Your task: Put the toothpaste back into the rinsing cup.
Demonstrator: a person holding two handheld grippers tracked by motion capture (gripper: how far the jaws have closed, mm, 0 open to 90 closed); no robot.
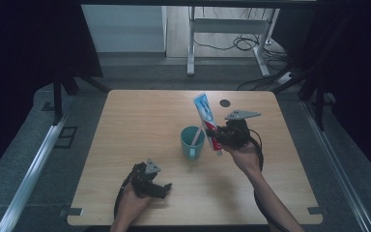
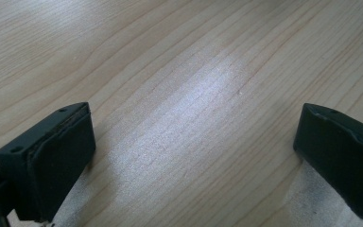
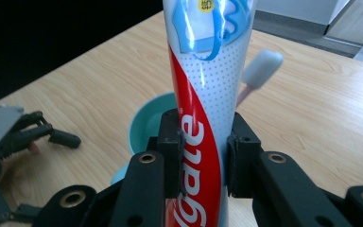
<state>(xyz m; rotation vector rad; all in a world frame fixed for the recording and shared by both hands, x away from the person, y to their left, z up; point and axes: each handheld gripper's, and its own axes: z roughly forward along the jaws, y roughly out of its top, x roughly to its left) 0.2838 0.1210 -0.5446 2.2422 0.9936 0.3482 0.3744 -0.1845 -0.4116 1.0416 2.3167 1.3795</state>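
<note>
Pale wood-grain table lies under both my claws, a dark room and cabled floor beyond its far edge. Nearest me, my left gripper rests low over bare wood near the front edge, jaws spread wide with nothing between them. Farther in, my right gripper is clenched on the toothpaste tube, its pads pressing the lower printed body from either side, so the tube rises tilted, its flat crimped end highest and leaning toward the far edge. Just beside it, on the left in the high view, stands the teal mug with a toothbrush leaning in it, white head above the rim. I judge the tube light and soft: a laminate skin that will dent and ooze if I squeeze hard, and glossy enough to slide between the pads. The firmest hold should be down near the stiff shoulder by the cap, roughly where I have it; the cap itself I cannot see.
</note>
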